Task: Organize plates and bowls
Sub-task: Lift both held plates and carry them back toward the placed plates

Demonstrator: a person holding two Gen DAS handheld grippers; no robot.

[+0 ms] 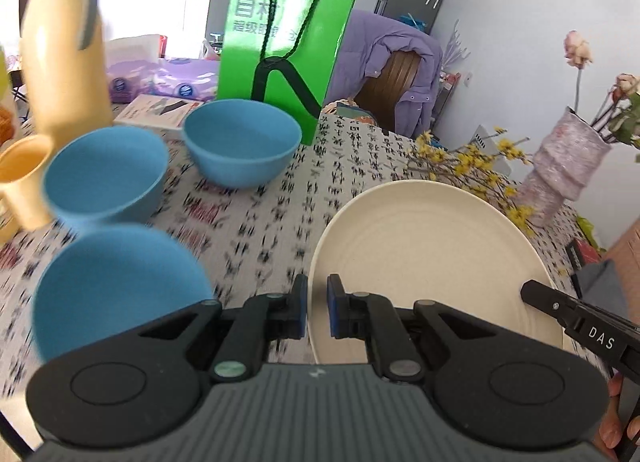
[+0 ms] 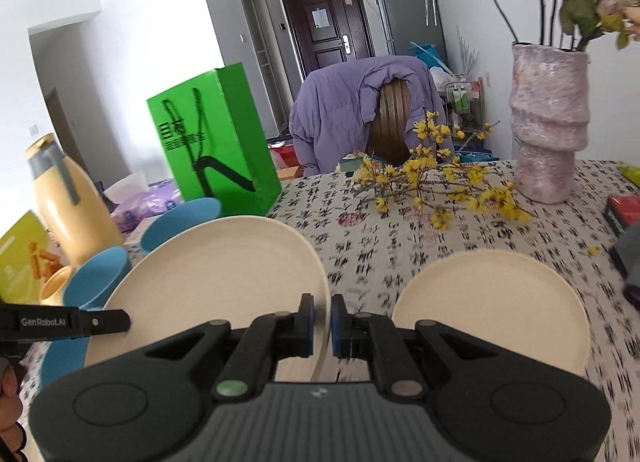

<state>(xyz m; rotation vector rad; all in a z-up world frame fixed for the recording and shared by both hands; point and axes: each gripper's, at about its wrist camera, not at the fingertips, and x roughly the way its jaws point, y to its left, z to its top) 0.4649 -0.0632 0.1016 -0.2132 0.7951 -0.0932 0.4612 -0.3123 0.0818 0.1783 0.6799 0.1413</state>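
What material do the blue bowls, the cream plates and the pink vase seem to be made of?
Blue bowls: probably matte plastic or plant-fibre composite; the colour is flat and even, without glaze shine.
Cream plates: likely the same matte material; faint speckles and moulded rings, no gloss.
Pink vase: perhaps ceramic or plaster, though uncertain; the surface is rough, mottled and stepped.

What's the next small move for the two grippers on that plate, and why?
Probably carry the held plate rightward over the second plate and lower it on. The left gripper and right gripper pinch opposite rims; the second plate lies bare on the tablecloth.
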